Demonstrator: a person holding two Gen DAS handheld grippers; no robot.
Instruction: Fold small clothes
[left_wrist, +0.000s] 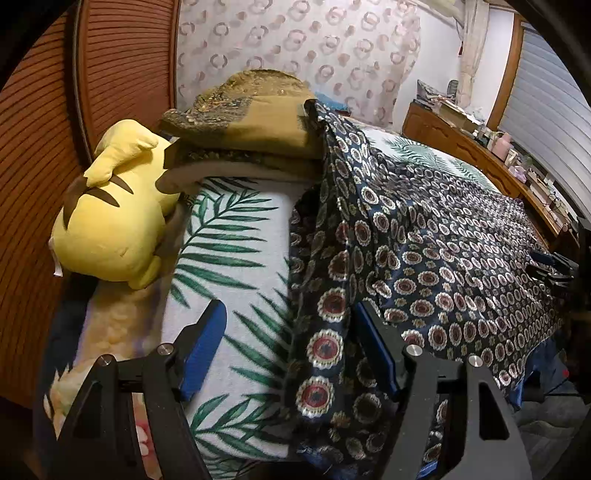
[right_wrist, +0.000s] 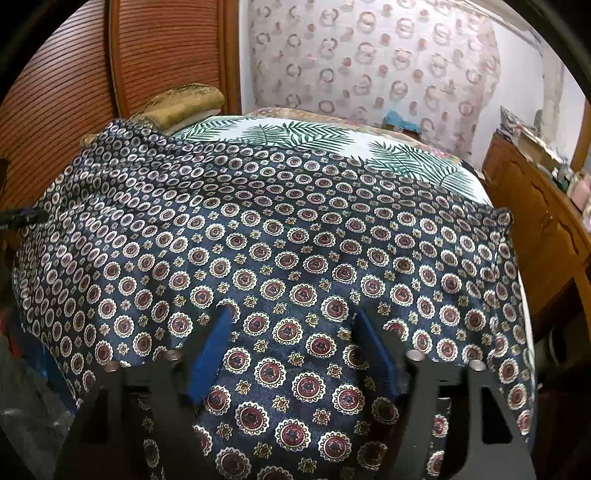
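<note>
A dark blue garment with red-and-cream round medallions (right_wrist: 295, 236) lies spread over the bed. In the left wrist view the garment (left_wrist: 424, 251) covers the right side, with its left edge hanging in folds. My left gripper (left_wrist: 290, 314) is open above that edge, with cloth between its blue fingers (left_wrist: 207, 343) but not pinched. My right gripper (right_wrist: 291, 321) is open just over the near part of the garment, blue fingers (right_wrist: 212, 354) apart. The right gripper also shows at the left wrist view's right edge (left_wrist: 554, 269).
A white bedsheet with green palm leaves (left_wrist: 229, 266) lies under the garment. A yellow plush toy (left_wrist: 110, 221) and stacked olive pillows (left_wrist: 251, 122) sit at the headboard (left_wrist: 33, 147). A wooden cabinet (right_wrist: 535, 206) with clutter stands to the right.
</note>
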